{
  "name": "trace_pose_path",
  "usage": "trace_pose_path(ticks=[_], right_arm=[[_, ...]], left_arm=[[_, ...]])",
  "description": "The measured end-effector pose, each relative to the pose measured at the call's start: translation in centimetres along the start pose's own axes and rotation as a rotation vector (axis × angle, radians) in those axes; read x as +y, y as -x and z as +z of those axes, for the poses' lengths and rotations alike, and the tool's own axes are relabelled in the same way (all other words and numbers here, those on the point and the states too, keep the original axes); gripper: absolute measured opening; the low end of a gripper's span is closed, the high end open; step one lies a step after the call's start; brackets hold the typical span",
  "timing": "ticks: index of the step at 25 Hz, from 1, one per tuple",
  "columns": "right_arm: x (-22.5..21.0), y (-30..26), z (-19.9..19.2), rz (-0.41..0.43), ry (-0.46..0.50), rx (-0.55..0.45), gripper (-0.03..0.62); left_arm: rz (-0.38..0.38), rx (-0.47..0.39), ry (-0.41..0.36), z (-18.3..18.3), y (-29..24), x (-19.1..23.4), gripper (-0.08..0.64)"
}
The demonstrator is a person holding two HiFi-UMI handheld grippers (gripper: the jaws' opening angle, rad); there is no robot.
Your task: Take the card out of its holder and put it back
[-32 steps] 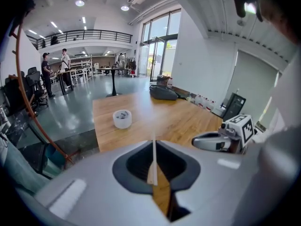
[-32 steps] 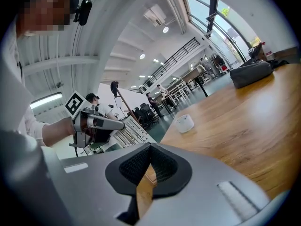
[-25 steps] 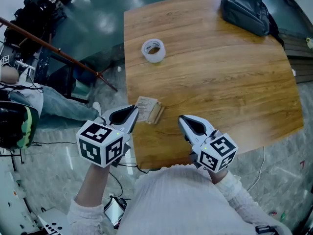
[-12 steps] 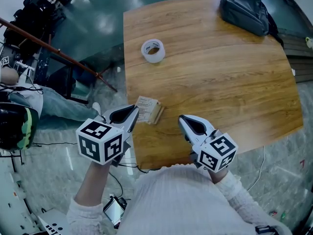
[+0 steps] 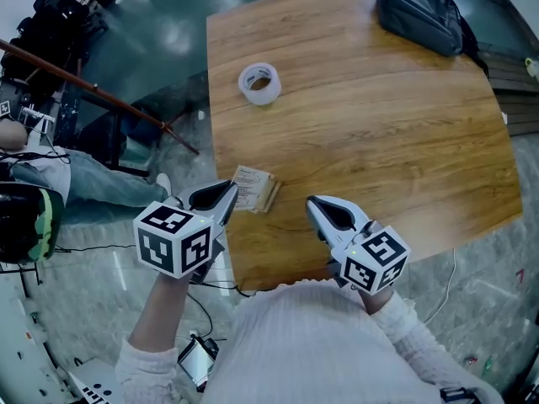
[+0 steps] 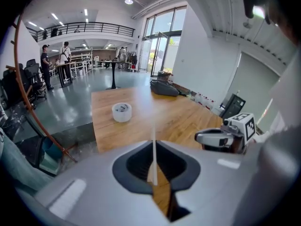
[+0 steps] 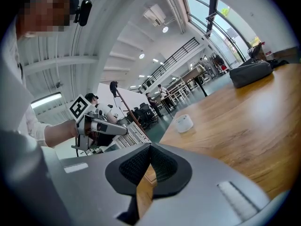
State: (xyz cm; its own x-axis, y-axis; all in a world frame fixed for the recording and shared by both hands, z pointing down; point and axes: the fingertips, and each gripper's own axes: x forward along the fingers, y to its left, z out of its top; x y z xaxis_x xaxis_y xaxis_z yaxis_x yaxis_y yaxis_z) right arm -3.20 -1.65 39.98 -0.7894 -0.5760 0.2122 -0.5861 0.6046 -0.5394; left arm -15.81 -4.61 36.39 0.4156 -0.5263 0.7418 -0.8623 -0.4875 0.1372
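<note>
A white printed card (image 5: 248, 182) lies at the table's near left edge, with its right end at a tan holder (image 5: 270, 194). My left gripper (image 5: 229, 194) is shut on the card's left edge. In the left gripper view the card (image 6: 154, 142) stands edge-on as a thin white line between the pads. My right gripper (image 5: 314, 206) hovers over the front edge to the right of the holder, apart from it, its jaws together with nothing between them (image 7: 149, 147).
On the wooden table (image 5: 362, 141) a roll of clear tape (image 5: 259, 83) sits at the far left and a black bag (image 5: 418, 15) at the far right corner. A rod and chairs stand on the floor to the left.
</note>
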Motion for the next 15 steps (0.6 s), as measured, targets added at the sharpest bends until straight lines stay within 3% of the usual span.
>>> trace_pose_path(ticks=[15], right_arm=[[-0.56, -0.30, -0.51, -0.008, -0.010, 0.023, -0.005]], left_arm=[[-0.012, 0.032, 0.015, -0.48, -1.02, 0.29, 0.020]])
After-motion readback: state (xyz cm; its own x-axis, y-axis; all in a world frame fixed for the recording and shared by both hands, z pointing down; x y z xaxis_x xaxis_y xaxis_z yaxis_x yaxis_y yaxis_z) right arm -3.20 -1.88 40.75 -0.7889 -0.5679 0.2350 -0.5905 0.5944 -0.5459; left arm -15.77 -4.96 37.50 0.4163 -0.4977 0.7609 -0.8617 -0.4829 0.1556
